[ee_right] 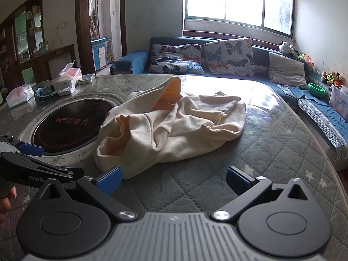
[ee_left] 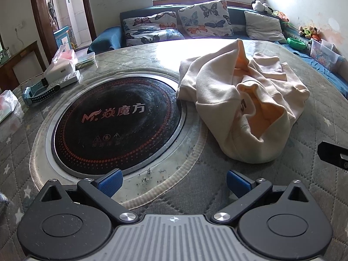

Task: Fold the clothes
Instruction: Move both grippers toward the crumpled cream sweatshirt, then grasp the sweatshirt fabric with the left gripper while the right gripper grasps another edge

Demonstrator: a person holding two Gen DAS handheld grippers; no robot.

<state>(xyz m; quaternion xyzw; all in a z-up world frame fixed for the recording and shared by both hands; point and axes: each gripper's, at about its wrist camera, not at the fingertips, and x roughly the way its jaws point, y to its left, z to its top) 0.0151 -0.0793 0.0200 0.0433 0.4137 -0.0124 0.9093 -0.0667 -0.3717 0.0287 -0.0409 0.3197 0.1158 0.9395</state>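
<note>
A cream garment (ee_left: 241, 100) with an orange lining lies crumpled on the quilted round table (ee_left: 217, 195), right of the black hob. In the right wrist view the same garment (ee_right: 174, 126) is heaped just ahead of my fingers. My left gripper (ee_left: 174, 183) hovers open over the hob's rim, short of the cloth, holding nothing. My right gripper (ee_right: 174, 180) is open too, its left blue pad (ee_right: 109, 182) close to the garment's near hem; whether it touches the cloth I cannot tell. The left gripper (ee_right: 32, 152) shows at the left edge of the right wrist view.
A black round hob (ee_left: 117, 126) with red lettering is sunk into the table. Boxes (ee_left: 63, 69), a blue strap and a tissue pack (ee_left: 8, 106) sit at the far left. A sofa (ee_right: 217, 58) with butterfly cushions runs behind and along the right.
</note>
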